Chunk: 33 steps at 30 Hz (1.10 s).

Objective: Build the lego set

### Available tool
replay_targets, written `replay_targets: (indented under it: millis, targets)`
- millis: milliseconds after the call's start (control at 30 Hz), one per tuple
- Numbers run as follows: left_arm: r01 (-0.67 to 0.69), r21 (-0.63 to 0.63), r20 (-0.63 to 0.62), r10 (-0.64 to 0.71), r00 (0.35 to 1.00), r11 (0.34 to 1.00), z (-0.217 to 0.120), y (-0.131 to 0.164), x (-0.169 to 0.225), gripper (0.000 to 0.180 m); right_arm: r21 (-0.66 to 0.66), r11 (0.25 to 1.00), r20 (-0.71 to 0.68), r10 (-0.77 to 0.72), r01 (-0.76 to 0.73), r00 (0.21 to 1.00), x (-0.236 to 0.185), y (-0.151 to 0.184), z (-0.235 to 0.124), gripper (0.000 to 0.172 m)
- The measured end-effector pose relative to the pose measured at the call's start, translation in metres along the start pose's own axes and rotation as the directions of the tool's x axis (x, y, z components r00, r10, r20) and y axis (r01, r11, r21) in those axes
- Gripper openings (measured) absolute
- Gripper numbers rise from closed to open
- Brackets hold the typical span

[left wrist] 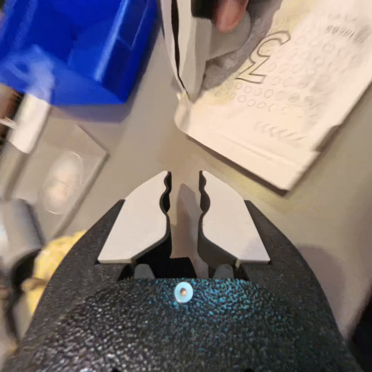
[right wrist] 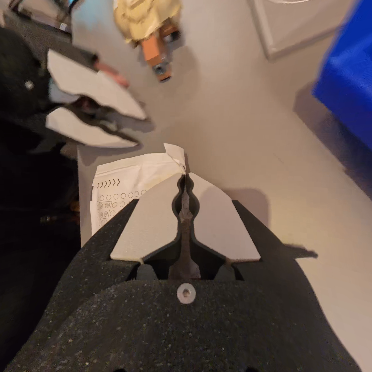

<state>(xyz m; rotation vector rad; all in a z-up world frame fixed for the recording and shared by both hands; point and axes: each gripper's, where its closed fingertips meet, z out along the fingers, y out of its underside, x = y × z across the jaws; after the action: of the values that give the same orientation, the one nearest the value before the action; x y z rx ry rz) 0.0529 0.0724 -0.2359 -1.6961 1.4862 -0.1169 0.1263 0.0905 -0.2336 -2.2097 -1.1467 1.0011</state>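
Observation:
My right gripper (right wrist: 185,175) is shut on the torn top corner of a white paper bag (right wrist: 130,171) printed with circles and arrows, which lies on the pale table (right wrist: 241,120). In the left wrist view the same bag (left wrist: 281,112) lies at the upper right, with my right gripper (left wrist: 186,92) pinching its corner from above. My left gripper (left wrist: 185,175) is open with nothing between its fingers, over bare table just short of the bag's edge. It also shows in the right wrist view (right wrist: 141,130), open, to the left of the bag.
A blue bin (left wrist: 80,50) stands at the back left, also in the right wrist view (right wrist: 352,80). A clear flat packet (left wrist: 60,177) lies beside it. Crumpled yellow paper (right wrist: 147,18) and an orange block piece (right wrist: 157,52) lie farther off. The grippers' ends are close to 8 cm from one another. Measured from the fingertips, the orange block piece (right wrist: 157,52) is 7 cm or so from the left gripper and 15 cm from the right.

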Motion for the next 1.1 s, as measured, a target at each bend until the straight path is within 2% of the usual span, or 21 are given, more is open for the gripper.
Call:
replay_targets:
  millis: [67,167,233,300,400,500,567,633,733,833,933,1000,1033,1067,1100]
  targets:
    - [0.227,-0.022,-0.141,-0.228,0.963,0.974,-0.012,0.0,0.022,0.025,0.109,0.992,-0.068,0.073,-0.065,0.995,0.008,-0.002,-0.014,0.001]
    - [0.514,-0.042,-0.314,-0.5,0.807,0.857,-0.031,-0.009,0.047,0.025,0.242,0.97,-0.122,0.047,-0.016,0.991,0.006,-0.009,-0.051,0.003]
    - [0.617,-0.07,-0.361,-0.597,0.717,0.784,-0.039,-0.012,0.054,0.025,0.262,0.965,-0.214,0.038,0.02,0.976,0.017,-0.006,-0.08,0.003]
    - [0.648,-0.082,-0.428,-0.614,0.664,0.758,-0.046,-0.019,0.064,0.025,0.252,0.968,-0.232,0.079,-0.019,0.97,0.026,0.005,-0.094,0.003]
    - [0.665,-0.072,-0.528,-0.594,0.608,0.744,-0.044,-0.04,0.08,0.025,0.203,0.976,-0.249,0.127,-0.077,0.96,0.034,0.025,-0.092,0.005]
    - [0.636,-0.086,-0.567,-0.562,0.602,0.767,-0.029,-0.052,0.093,0.027,0.279,0.957,-0.252,0.157,-0.084,0.955,0.03,0.021,-0.097,0.009]
    - [0.608,-0.1,-0.572,-0.545,0.613,0.788,-0.019,-0.058,0.096,0.029,0.343,0.937,-0.218,0.151,-0.069,0.964,0.019,0.011,-0.101,0.023]
    - [0.604,-0.081,-0.567,-0.535,0.626,0.793,-0.011,-0.066,0.094,0.031,0.328,0.944,-0.278,0.118,-0.021,0.953,0.017,0.01,-0.104,0.048]
    - [0.637,-0.077,-0.549,-0.566,0.615,0.767,-0.007,-0.067,0.089,0.033,0.23,0.973,-0.369,0.074,0.014,0.926,0.016,0.03,-0.109,0.053]
    - [0.736,0.065,-0.57,-0.58,0.582,0.674,-0.029,-0.072,0.078,0.033,0.126,0.99,-0.326,0.097,-0.058,0.94,0.008,0.066,-0.1,0.05]
    - [0.832,0.247,-0.659,-0.544,0.52,0.496,-0.067,-0.076,0.07,0.032,0.121,0.988,-0.251,0.128,-0.1,0.959,-0.005,0.081,-0.086,0.043]
    - [0.882,0.252,-0.675,-0.581,0.454,0.397,-0.072,-0.057,0.073,0.032,0.138,0.984,-0.217,0.141,-0.113,0.966,-0.017,0.08,-0.077,0.042]
    - [0.901,0.23,-0.681,-0.6,0.419,0.369,-0.072,-0.046,0.078,0.032,0.139,0.984,-0.211,0.14,-0.112,0.967,-0.023,0.078,-0.072,0.042]
    - [0.913,0.226,-0.7,-0.595,0.395,0.341,-0.077,-0.04,0.082,0.023,0.135,0.985,-0.201,0.137,-0.111,0.97,-0.032,0.077,-0.066,0.042]
    - [0.918,0.242,-0.71,-0.587,0.388,0.314,-0.083,-0.036,0.083,0.02,0.127,0.986,-0.186,0.133,-0.11,0.974,-0.042,0.077,-0.059,0.041]
